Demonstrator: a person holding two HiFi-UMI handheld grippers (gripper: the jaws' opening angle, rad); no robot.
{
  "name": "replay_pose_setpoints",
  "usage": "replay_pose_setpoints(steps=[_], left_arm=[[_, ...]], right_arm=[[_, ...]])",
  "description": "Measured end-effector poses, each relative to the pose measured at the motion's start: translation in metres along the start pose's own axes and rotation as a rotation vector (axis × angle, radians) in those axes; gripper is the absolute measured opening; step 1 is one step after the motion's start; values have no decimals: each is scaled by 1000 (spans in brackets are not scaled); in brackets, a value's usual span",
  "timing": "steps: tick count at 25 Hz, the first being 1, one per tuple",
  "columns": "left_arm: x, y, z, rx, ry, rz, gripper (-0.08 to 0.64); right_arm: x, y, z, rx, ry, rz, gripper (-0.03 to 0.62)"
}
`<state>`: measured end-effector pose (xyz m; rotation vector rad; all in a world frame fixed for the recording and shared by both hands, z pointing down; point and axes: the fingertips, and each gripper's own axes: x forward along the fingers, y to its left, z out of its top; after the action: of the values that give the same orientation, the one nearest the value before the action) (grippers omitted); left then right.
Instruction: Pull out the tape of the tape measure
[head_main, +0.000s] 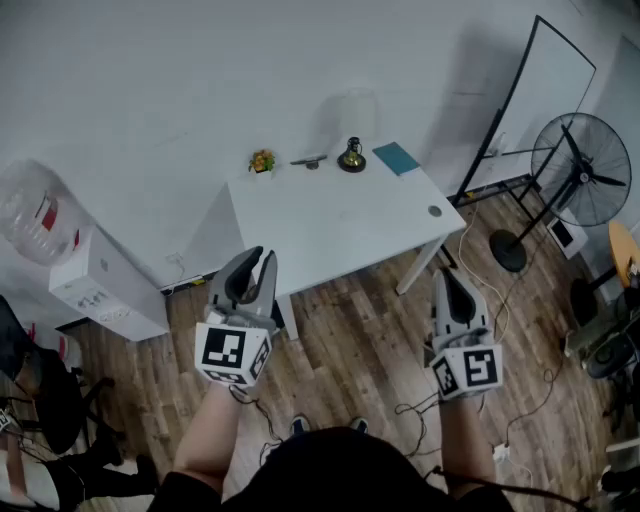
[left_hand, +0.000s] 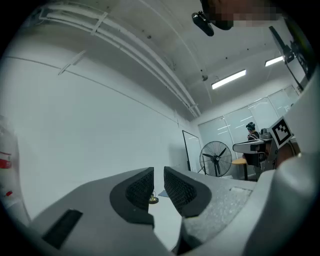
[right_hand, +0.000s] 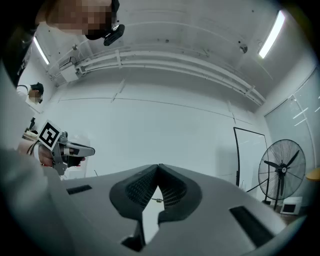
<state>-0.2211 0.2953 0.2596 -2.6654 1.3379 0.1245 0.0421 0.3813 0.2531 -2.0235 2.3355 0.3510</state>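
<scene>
Seemingly the tape measure (head_main: 434, 211), a small grey round thing too small to be sure of, is lying near the right front corner of the white tabletop (head_main: 330, 225), apart from the potted plant (head_main: 262, 160) and teal card (head_main: 396, 157) at the back. Over the wooden floor (head_main: 350, 330), the left hand-held gripper (head_main: 262, 257) is hovering with jaws slightly parted, empty; the right hand-held gripper (head_main: 443, 276) is hovering with jaws pressed together on nothing.

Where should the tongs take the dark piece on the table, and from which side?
The dark piece stands upright, narrow on top and wider at the base, apart from the pad. Likely best: come from above and close across its narrow top.
</scene>
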Motion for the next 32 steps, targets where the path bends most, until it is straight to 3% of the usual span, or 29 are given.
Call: replay_pose_setpoints(steps=[12, 19, 27, 32], left_arm=[[-21, 40, -2, -34, -3, -23, 61], [-35, 68, -37, -81, 31, -46, 61], [-25, 72, -75, -158, 78, -44, 61], [-4, 75, -80, -121, 94, -29, 61]], right_arm=[[8, 41, 10, -15, 3, -33, 5], [6, 58, -3, 16, 40, -91, 26], [16, 52, -25, 19, 97, -95, 32], [45, 41, -43, 63, 79, -64, 32]])
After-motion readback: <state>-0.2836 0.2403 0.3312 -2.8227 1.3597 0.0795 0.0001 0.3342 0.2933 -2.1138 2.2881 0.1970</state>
